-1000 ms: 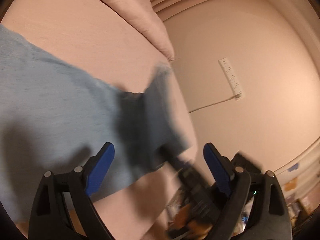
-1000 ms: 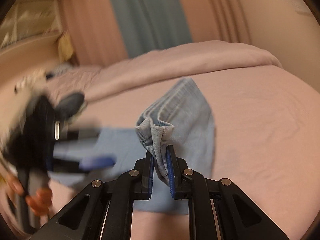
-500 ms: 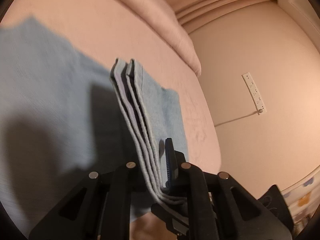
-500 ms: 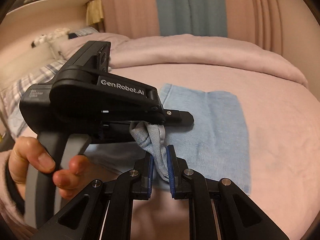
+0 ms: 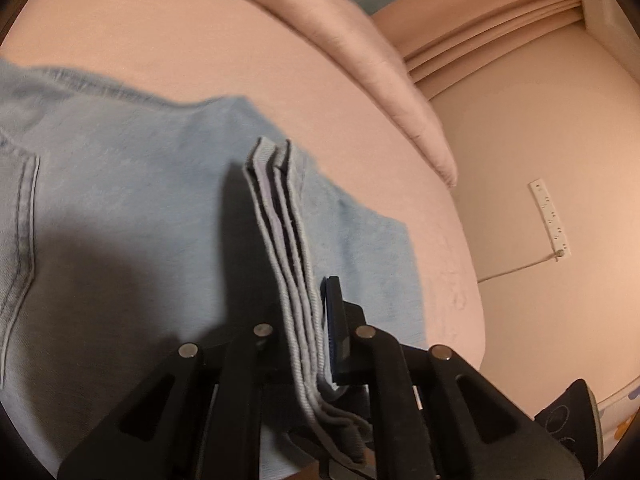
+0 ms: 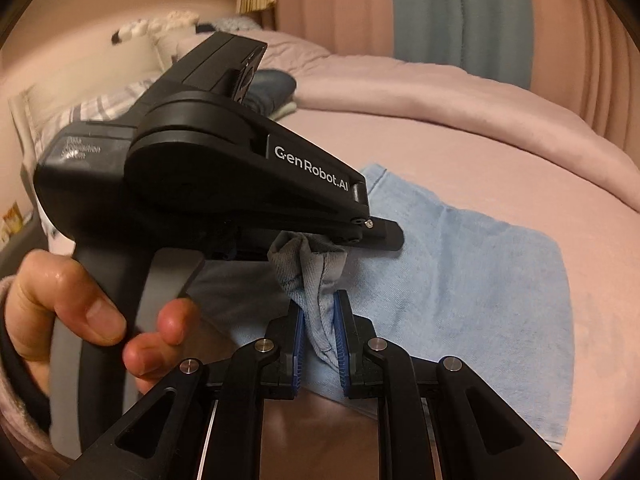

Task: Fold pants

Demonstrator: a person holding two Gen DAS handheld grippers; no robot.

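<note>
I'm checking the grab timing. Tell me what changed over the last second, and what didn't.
The left claw, open and clear of the cloth a second ago, came in beside the right claw and shut on the stacked hem edges of the jeans. The right claw kept its pinch on the bunched denim throughout. The jeans stayed mostly spread on the pink bed.

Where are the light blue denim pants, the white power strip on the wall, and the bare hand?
Light blue denim pants [image 5: 132, 208], left wrist view: flat cloth.
White power strip [image 5: 550, 216], left wrist view: middle.
Hand [image 6: 76, 312], right wrist view: thumb.
</note>
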